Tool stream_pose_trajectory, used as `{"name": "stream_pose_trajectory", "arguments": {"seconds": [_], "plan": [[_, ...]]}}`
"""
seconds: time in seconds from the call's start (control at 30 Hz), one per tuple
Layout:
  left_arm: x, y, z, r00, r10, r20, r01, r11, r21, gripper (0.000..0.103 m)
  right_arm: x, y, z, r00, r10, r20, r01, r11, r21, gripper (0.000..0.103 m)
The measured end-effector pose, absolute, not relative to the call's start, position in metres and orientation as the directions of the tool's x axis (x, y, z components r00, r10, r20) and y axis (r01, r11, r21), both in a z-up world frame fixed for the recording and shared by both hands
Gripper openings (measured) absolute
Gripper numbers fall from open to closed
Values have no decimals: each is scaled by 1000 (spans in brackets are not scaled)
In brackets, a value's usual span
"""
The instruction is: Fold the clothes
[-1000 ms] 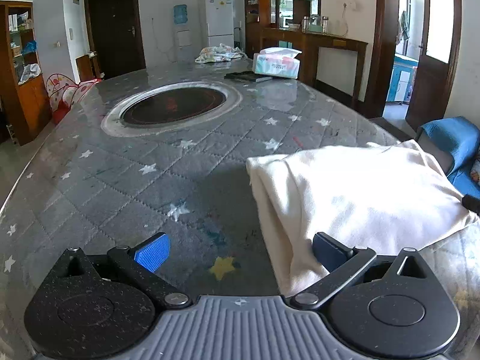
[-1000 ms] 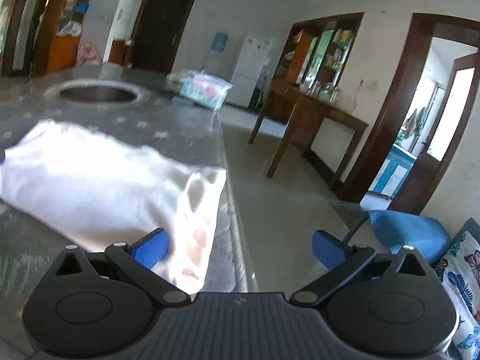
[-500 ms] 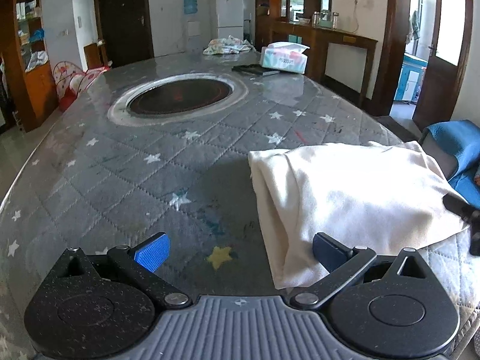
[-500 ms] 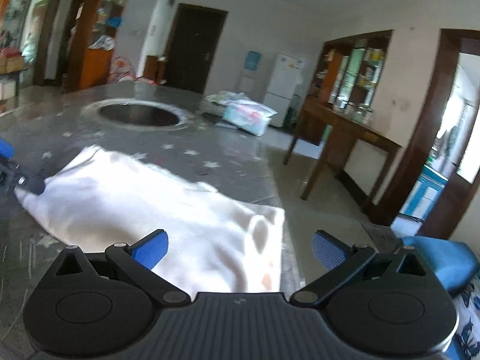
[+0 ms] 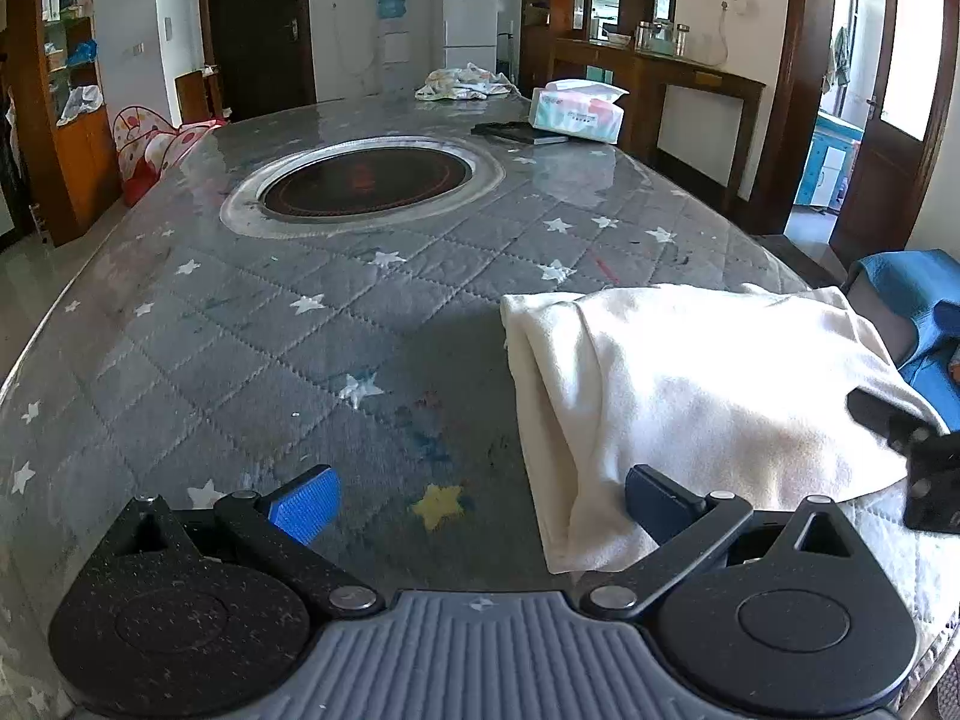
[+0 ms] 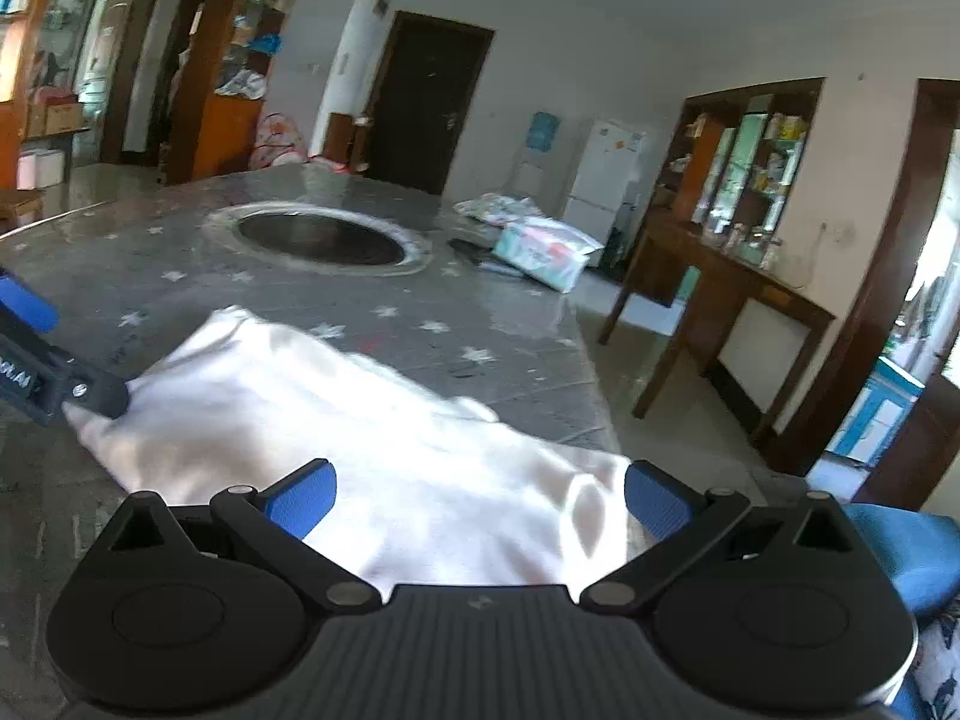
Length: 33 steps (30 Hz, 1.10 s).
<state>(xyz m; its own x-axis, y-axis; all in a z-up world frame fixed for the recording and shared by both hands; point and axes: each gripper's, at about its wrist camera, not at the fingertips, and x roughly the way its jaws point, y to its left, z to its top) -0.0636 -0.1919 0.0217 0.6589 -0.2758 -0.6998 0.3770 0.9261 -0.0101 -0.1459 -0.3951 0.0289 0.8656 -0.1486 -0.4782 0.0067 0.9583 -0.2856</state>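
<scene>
A folded white cloth (image 5: pixel 690 396) lies lengthwise between both spread, empty grippers: left gripper (image 5: pixel 480 504) beside one end, right gripper (image 6: pixel 480 498) seemingly over the other.

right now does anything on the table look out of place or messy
The white garment lies folded but skewed, and its right end appears to droop over the table edge in the right wrist view. At the far end, a crumpled cloth sits unfolded. Both claws, left claw and right claw, are open.

Left tongs (image 5: pixel 477 501) spread wide, held low, level. Right tongs (image 6: pixel 480 495) spread wide, tilted slightly.
</scene>
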Motion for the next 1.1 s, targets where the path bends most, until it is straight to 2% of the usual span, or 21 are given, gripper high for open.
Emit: {"name": "stream_pose_trajectory", "arguments": {"seconds": [0.23, 0.6, 0.87, 1.1], "plan": [[-64, -191, 21, 652, -285, -703, 383, 924, -20, 103, -149, -385, 23, 856, -145, -496, -16, 952, -306, 103], [-63, -189, 22, 650, -287, -704, 376, 926, -30, 103, -147, -400, 29, 841, -89, -534, -43, 972, -231, 103], [-63, -189, 21, 648, -284, -707, 373, 927, -31, 103, -113, -444, 43, 789, 107, -605, -72, 994, 82, 103], [-61, -190, 20, 643, -285, -711, 377, 926, -30, 103, -78, -464, 24, 739, 92, -668, 5, 990, 143, 103]]}}
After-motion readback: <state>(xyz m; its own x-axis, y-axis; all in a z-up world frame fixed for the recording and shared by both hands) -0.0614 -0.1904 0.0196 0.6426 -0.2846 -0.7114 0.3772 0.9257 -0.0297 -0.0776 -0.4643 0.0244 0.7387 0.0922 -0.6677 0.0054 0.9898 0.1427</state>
